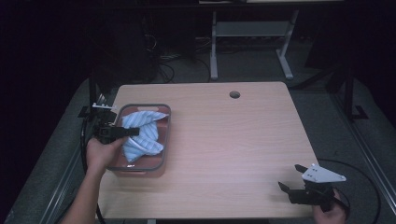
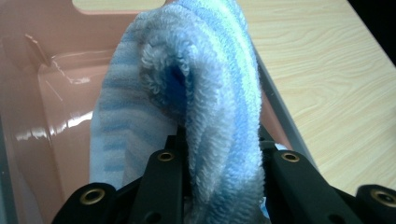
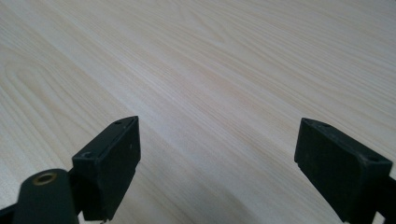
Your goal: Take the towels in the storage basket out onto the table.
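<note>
At the left of the high view, the left gripper (image 1: pixel 122 132) is pinching a fold of the blue striped towel (image 1: pixel 142 133) lying in the pink bin (image 1: pixel 140 167), seemingly for lifting it, while the right gripper (image 1: pixel 292 179) is idling wide apart at lower right.

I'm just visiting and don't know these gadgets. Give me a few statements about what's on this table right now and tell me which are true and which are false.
1. The left gripper is clamped on the blue striped towel. True.
2. The towel lies flat on the bare table. False: it sits bunched in the pink bin.
3. The right gripper holds a second towel. False: its jaws stand wide apart with nothing between them, above bare wood.
4. The bin stands near the table's left edge in the high view. True.
5. The table has a round hole near its far edge. True.
</note>
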Demonstrator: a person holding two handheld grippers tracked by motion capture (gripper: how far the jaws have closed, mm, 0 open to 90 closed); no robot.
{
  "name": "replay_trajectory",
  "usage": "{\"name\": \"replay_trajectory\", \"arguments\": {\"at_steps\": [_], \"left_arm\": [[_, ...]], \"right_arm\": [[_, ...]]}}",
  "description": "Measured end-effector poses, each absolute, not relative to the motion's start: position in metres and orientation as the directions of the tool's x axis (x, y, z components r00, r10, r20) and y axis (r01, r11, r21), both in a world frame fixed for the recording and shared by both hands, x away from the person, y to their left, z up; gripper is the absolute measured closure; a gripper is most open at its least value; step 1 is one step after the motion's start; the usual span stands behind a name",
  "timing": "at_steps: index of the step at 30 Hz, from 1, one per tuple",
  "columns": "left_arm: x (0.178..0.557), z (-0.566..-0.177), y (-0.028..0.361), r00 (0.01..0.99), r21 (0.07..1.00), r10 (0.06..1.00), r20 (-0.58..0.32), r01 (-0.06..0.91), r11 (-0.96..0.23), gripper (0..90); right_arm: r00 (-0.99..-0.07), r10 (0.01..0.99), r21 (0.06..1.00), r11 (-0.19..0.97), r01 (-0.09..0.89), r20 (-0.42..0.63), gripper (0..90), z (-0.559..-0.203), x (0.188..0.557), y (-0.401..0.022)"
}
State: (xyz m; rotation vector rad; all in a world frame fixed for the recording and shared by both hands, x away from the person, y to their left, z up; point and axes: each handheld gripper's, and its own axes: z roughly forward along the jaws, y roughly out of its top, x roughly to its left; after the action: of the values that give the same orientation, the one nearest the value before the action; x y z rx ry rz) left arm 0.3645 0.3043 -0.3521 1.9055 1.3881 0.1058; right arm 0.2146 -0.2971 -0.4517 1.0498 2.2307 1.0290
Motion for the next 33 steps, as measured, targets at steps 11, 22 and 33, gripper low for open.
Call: {"name": "replay_trajectory", "arguments": {"at_steps": [11, 22, 33], "left_arm": [[0.360, -0.335, 0.308, 0.419, 0.642, 0.835, -0.356, 0.759, -0.107, 72.4], [0.358, -0.311, 0.309, 0.443, 0.668, 0.814, -0.376, 0.738, -0.093, 72.3], [0.356, -0.291, 0.304, 0.466, 0.697, 0.796, -0.386, 0.712, -0.079, 72.3]], "right_arm": [[-0.596, 0.798, 0.789, 0.423, 0.444, -0.092, 13.8, -0.451, 0.215, -0.299], [-0.593, 0.800, 0.792, 0.421, 0.442, -0.095, 13.8, -0.450, 0.215, -0.299], [-0.593, 0.800, 0.788, 0.423, 0.447, -0.093, 13.8, -0.450, 0.216, -0.298]]}}
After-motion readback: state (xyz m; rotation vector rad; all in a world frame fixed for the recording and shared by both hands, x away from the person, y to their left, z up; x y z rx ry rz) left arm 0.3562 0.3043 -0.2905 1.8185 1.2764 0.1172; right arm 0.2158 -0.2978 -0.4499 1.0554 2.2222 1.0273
